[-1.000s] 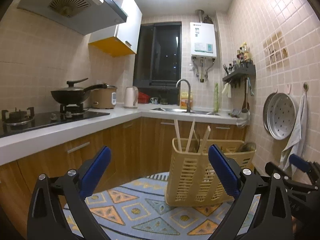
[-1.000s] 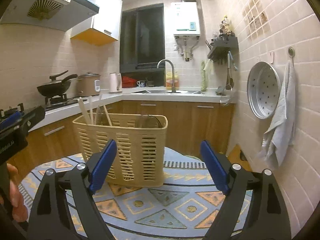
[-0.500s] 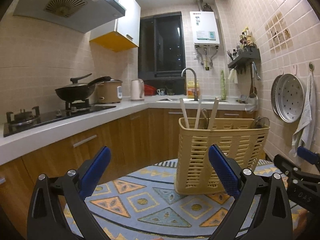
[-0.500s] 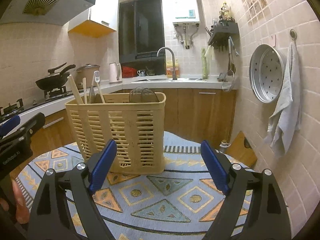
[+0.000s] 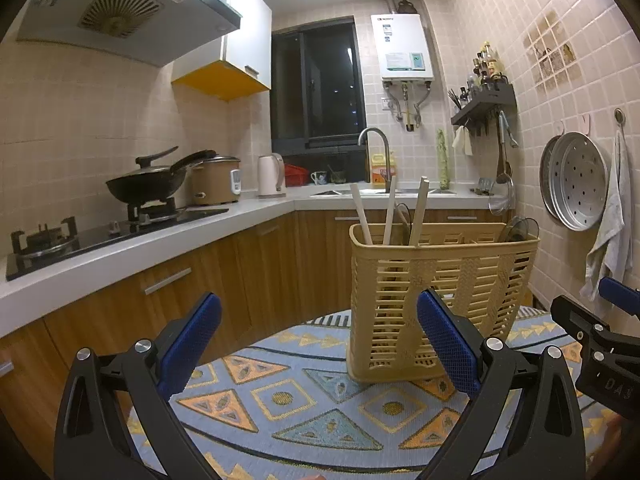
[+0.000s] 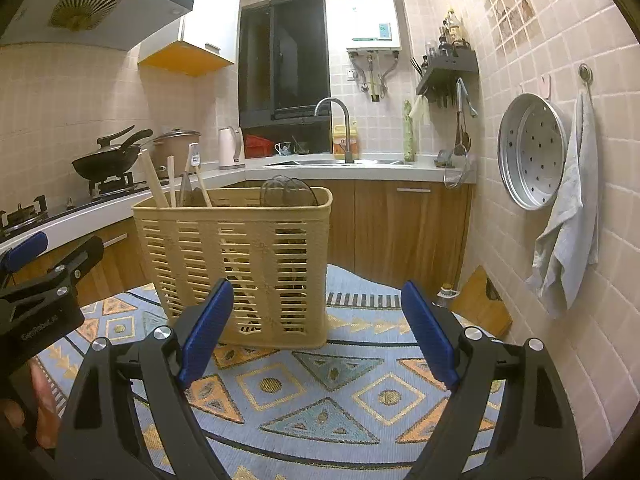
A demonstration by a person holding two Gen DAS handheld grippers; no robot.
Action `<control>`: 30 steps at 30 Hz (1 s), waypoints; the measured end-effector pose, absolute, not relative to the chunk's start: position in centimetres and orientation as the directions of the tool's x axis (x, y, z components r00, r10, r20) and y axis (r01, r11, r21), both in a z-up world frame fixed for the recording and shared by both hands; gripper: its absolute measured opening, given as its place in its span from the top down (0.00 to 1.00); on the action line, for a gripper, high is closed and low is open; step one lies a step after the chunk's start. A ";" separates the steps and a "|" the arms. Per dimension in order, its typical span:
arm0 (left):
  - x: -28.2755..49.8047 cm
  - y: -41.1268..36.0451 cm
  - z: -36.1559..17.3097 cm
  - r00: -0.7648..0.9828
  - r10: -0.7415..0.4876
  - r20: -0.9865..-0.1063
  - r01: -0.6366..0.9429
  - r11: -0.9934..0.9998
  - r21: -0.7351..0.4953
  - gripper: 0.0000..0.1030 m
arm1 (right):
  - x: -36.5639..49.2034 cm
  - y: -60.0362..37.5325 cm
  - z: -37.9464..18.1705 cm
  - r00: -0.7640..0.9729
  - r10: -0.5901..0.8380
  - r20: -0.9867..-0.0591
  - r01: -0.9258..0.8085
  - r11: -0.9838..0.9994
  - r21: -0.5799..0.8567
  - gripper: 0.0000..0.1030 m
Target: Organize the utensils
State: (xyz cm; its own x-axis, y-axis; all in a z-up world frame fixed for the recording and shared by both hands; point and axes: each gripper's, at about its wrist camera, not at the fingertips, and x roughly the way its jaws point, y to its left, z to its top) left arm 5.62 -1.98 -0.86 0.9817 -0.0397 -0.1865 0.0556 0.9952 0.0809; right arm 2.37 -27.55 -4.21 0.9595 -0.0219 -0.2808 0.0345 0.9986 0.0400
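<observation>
- Vs a sec ago: both cams sit lower and nearer; the basket (image 5: 436, 300) looms bigger in both views and now stands upright, where it leaned in the left view before.
- Left gripper (image 5: 320, 344): jaws released, wide apart, nothing between the blue pads (image 5: 192, 340).
- Right gripper (image 6: 316, 334): same, spread and empty; it also shows at the right edge of the left view.
- Basket = tan slotted plastic, tall, rectangular, w/ dividers inside, standing on the patterned rug (image 5: 288, 400) in front of the wood cabinets (image 5: 264, 268), ahead of both grippers, touching neither.
- Count: 1 basket; 3 pale stick handles (image 5: 390, 212) poke up at its left end in the left view, plus a dark rounded utensil (image 6: 288, 192) at the other end.
- Right view adds a small white-tipped tool (image 6: 195, 158) among the handles.
- 1 wok (image 5: 148, 184) on the stove, 1 kettle (image 5: 269, 175), 1 towel (image 6: 568, 216) on a wall hook.
</observation>
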 end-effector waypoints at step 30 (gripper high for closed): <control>6.4 -1.3 -1.0 0.974 -0.050 -0.221 0.063 0.996 0.055 0.08 | 2.0 -27.1 -4.0 0.964 -0.031 -0.264 0.040 0.999 0.028 0.21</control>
